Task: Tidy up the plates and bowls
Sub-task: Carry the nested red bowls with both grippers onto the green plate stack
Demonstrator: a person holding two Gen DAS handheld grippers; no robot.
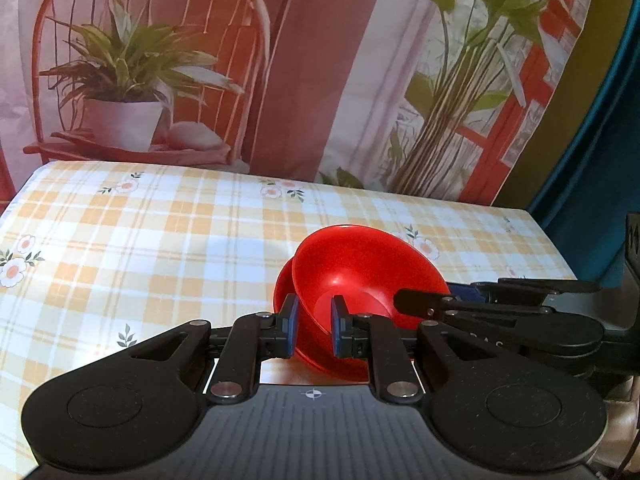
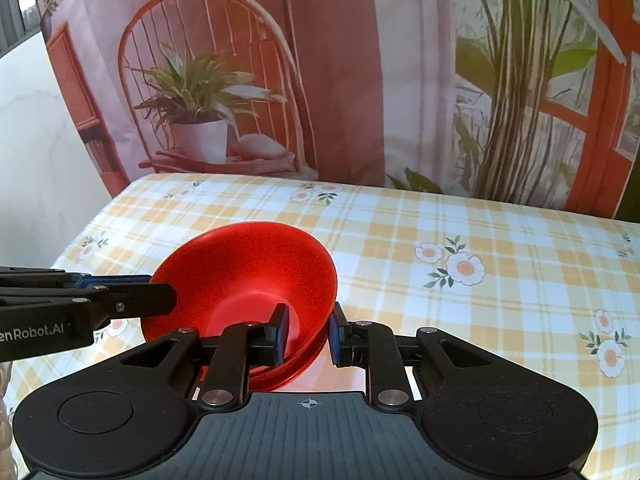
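Observation:
Two nested red bowls (image 1: pixel 360 272) are held tilted above the checked tablecloth (image 1: pixel 160 240). My left gripper (image 1: pixel 314 326) is shut on the near left rims, one pad inside the bowl and one outside. My right gripper (image 2: pixel 308 332) is shut on the right rims of the same bowls (image 2: pixel 248 272) in the same way. The right gripper's fingers (image 1: pixel 424 300) show at the bowls' right edge in the left wrist view. The left gripper's fingers (image 2: pixel 132 296) show at the bowls' left edge in the right wrist view.
The table carries a yellow-and-white checked cloth with flowers (image 2: pixel 464 268). A printed backdrop with a red chair and a potted plant (image 2: pixel 200 120) hangs behind the far table edge. A white wall (image 2: pixel 32 152) stands at the left.

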